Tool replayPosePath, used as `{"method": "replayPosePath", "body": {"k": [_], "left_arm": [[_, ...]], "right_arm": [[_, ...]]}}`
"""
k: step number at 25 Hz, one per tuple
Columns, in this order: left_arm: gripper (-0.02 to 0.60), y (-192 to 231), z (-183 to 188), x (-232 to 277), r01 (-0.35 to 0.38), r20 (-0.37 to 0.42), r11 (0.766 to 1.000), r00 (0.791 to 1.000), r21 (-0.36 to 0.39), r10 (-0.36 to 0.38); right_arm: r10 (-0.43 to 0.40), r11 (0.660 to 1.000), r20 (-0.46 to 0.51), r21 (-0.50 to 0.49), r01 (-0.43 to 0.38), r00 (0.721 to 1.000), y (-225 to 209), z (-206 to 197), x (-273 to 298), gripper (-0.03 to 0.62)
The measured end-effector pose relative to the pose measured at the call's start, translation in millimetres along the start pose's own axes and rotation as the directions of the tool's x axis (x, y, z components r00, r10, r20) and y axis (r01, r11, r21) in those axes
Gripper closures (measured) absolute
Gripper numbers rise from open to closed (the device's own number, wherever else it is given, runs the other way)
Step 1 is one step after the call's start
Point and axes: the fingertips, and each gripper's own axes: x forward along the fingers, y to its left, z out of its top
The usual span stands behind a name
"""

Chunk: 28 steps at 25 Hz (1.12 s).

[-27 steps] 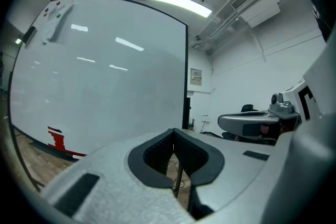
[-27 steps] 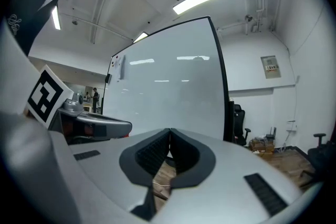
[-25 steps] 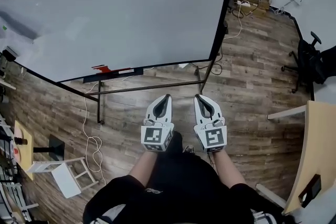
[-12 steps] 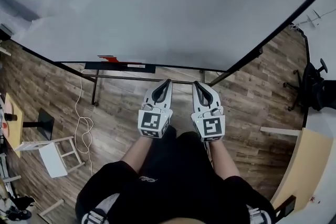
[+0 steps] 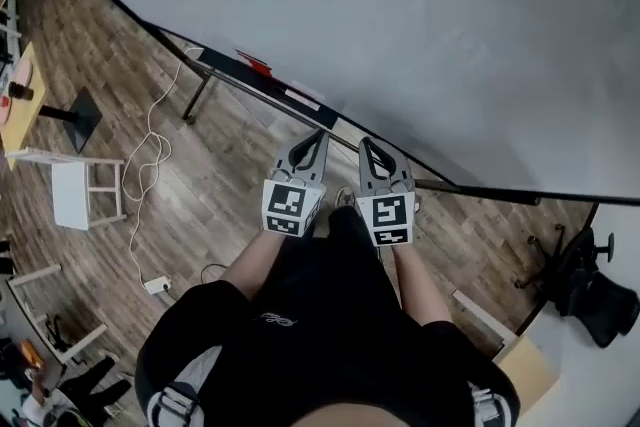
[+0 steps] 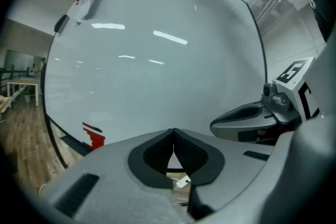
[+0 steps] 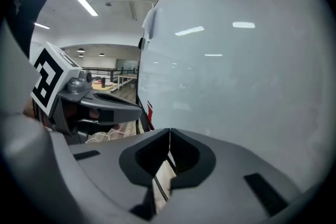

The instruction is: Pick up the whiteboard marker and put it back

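Note:
A large whiteboard (image 5: 420, 25) on a stand fills the upper right of the head view. Its black tray (image 5: 250, 80) runs along the lower edge and holds small red things (image 5: 255, 63), probably markers; I cannot make out their shape. They show as a red patch (image 6: 93, 135) in the left gripper view and a red sliver (image 7: 149, 111) in the right gripper view. My left gripper (image 5: 318, 137) and right gripper (image 5: 366, 145) are side by side just short of the tray, right of the red things. Both are shut and hold nothing.
On the wooden floor at left stand a white stool (image 5: 75, 190) and a black stand base (image 5: 80, 110), with a loose white cable (image 5: 150, 155) beside them. A black office chair (image 5: 590, 290) is at lower right, next to a wooden desk corner (image 5: 525, 370).
The view has swung, so the whiteboard's lower edge now runs diagonally. Both grippers have moved forward, closer to the tray, and stay shut side by side.

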Motion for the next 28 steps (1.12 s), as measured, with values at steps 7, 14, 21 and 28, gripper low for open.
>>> {"method": "replayPosePath", "body": {"k": [7, 14, 21, 28], "left_arm": [[0.574, 67, -42, -27, -0.335, -0.079, 0.936, 0.941, -0.105, 0.328], [0.574, 97, -100, -84, -0.521, -0.159, 0.832, 0.853, -0.189, 0.497], [0.574, 130, -152, -114, -0.547, -0.213, 0.787, 0.837, -0.287, 0.504], [0.574, 170, -180, -99, -0.517, -0.231, 0.794, 0.855, -0.32, 0.464]], "right_arm": [[0.265, 0.95, -0.119, -0.141, -0.28, 0.957, 34, -7, 73, 0.591], [0.319, 0.877, -0.248, -0.287, -0.384, 0.914, 79, -47, 121, 0.591], [0.163, 0.828, -0.381, -0.448, -0.337, 0.91, 109, -71, 164, 0.589], [0.057, 0.819, -0.435, -0.495, -0.292, 0.899, 119, -83, 222, 0.586]]}}
